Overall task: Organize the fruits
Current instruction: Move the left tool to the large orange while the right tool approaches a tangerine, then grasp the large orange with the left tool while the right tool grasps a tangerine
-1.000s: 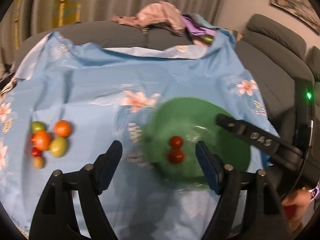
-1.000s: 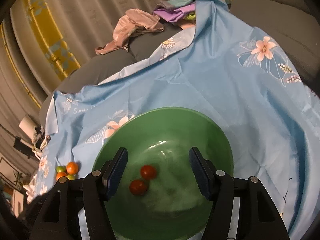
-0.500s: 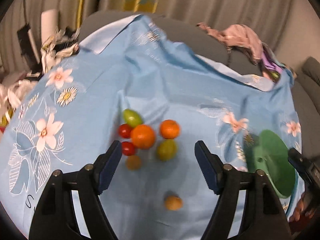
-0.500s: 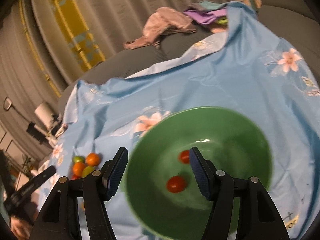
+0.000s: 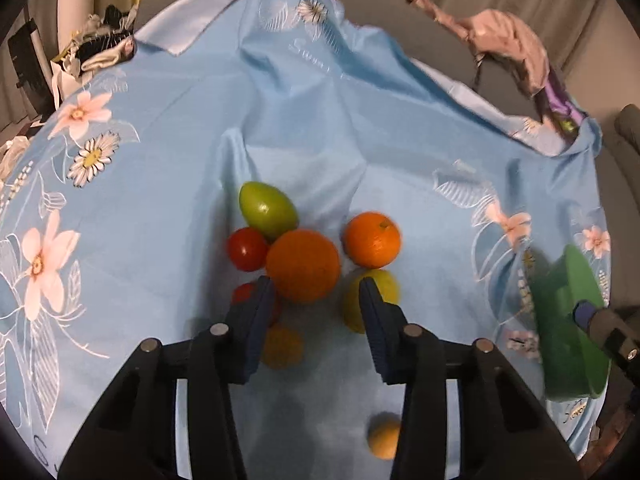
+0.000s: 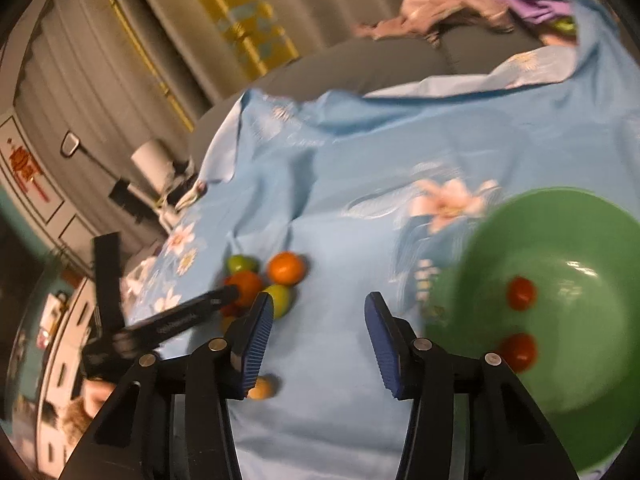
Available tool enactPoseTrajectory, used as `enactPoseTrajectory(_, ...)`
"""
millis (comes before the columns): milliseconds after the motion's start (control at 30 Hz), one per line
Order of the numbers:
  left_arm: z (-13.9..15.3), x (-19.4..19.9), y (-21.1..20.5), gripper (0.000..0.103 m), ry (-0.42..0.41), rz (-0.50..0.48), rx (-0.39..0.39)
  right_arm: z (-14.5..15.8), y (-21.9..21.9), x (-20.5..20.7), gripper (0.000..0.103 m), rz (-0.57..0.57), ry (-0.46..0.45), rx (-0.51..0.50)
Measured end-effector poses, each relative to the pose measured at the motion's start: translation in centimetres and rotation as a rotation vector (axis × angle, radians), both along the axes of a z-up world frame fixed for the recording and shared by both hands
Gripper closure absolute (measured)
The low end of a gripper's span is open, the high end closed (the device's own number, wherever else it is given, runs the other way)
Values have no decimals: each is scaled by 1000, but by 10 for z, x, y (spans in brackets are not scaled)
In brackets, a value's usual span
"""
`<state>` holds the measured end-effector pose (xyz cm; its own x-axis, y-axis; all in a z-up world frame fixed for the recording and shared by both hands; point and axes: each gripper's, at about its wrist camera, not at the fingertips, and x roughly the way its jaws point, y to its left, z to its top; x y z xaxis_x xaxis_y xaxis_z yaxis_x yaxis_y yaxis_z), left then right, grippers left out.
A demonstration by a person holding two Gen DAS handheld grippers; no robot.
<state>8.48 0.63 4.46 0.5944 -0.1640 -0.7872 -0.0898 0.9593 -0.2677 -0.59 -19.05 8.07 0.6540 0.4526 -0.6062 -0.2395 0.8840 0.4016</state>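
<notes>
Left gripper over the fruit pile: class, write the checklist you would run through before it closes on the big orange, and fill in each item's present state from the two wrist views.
1. Left gripper open wide enough for the big orange: ok, jaws apart.
2. Big orange centred between the fingertips: ok, though it lies just beyond them.
3. Neighbours clear of the fingers: not ok; a red tomato and a green fruit touch the orange, and another tomato sits behind the left finger.
4. Green bowl has room: ok, only two red tomatoes inside.
5. Right gripper empty and out of the way: ok.
6. Height above the cloth: cannot tell.
</notes>
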Motion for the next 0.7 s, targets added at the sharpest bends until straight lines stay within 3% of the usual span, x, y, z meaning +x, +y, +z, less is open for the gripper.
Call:
enactPoseTrajectory(367, -4, 13, 9, 63, -29, -18, -24, -31, 72, 98, 53, 69, 199, -48)
enactPoseTrajectory(600, -8, 20, -2, 59, -27, -64, 10, -57, 87, 122, 52, 58, 261, -95)
enactPoseTrajectory(700, -13, 24, 8, 59, -6, -41, -48, -68, 88, 127, 52, 57, 293, -81)
